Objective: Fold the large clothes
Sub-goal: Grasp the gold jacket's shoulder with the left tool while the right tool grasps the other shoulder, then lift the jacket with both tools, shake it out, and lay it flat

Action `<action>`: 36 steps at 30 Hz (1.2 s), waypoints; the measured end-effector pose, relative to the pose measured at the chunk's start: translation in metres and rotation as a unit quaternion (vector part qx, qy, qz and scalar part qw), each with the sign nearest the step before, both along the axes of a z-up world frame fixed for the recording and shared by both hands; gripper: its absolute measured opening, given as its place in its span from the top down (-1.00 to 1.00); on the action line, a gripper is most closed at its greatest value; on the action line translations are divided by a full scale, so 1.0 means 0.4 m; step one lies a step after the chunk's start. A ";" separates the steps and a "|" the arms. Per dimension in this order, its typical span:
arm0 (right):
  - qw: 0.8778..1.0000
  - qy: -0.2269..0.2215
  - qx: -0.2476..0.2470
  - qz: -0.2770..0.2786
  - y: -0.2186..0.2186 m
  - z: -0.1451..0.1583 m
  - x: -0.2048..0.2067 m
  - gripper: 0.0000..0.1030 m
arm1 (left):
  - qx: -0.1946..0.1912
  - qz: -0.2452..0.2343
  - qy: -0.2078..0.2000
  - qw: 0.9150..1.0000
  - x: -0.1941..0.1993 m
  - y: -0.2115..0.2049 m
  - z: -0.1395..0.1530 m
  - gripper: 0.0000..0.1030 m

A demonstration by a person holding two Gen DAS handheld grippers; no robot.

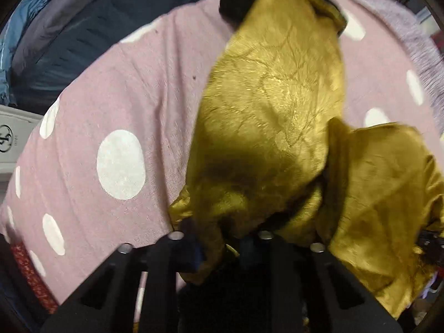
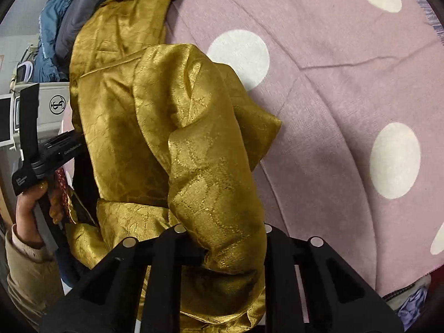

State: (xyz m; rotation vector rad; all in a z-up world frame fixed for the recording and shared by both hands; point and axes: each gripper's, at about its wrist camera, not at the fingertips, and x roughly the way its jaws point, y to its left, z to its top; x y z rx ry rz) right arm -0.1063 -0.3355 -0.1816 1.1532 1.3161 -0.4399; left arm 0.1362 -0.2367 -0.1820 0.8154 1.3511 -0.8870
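we can't see the right gripper (image 2: 222,249) fingertips, the gold fabric (image 2: 216,194) bunched between the jaws covers them. same at the left gripper (image 1: 222,252), fabric (image 1: 266,127) smeared with blur beyond its jaws, far end cut off.

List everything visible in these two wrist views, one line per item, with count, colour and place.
garment: one, shiny gold, crumpled on the spread, bunched into both grippers.
spread: one, pink with white dots, under the garment.
jackets: a heap, blue and grey, at the spread's far edge; count unclear.
white unit: one, bears a round logo, beside the spread.
left gripper: black, shut on the garment.
right gripper: black, shut on the garment.
hand: one, beige sleeve, holding the left gripper's handle.
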 end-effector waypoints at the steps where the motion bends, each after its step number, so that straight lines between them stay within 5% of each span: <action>1: 1.000 -0.003 -0.008 -0.001 0.005 0.013 -0.005 0.71 | -0.024 0.014 0.008 1.000 0.004 0.021 0.030 0.78; 5: 0.998 -0.031 -0.050 0.004 0.028 0.094 -0.028 0.76 | -0.103 0.047 -0.009 0.994 0.008 0.109 0.166 0.86; 9: 0.990 -0.115 -0.079 -0.004 0.055 0.237 -0.079 0.77 | -0.207 0.123 -0.017 0.971 0.013 0.270 0.364 0.88; 12: 0.978 -0.177 -0.111 0.001 0.057 0.352 -0.111 0.79 | -0.254 0.157 -0.067 0.952 -0.002 0.394 0.504 0.88; 16: 0.946 -0.281 -0.161 -0.001 0.031 0.543 -0.169 0.81 | -0.303 0.188 -0.156 0.921 -0.040 0.540 0.700 0.88; 21: 0.902 -0.398 -0.167 -0.009 -0.032 0.737 -0.217 0.82 | -0.400 0.239 -0.192 0.864 -0.105 0.710 0.918 0.88; 29: 0.827 -0.516 -0.196 0.106 0.034 0.985 -0.262 0.82 | -0.467 0.259 -0.225 0.815 -0.234 0.847 1.108 0.88; 34: 0.786 -0.578 -0.186 0.117 0.026 1.119 -0.296 0.82 | -0.507 0.251 -0.273 0.778 -0.285 0.903 1.207 0.88; 36: 0.780 -0.588 -0.185 0.109 0.005 1.135 -0.298 0.82 | -0.510 0.246 -0.299 0.768 -0.280 0.892 1.228 0.88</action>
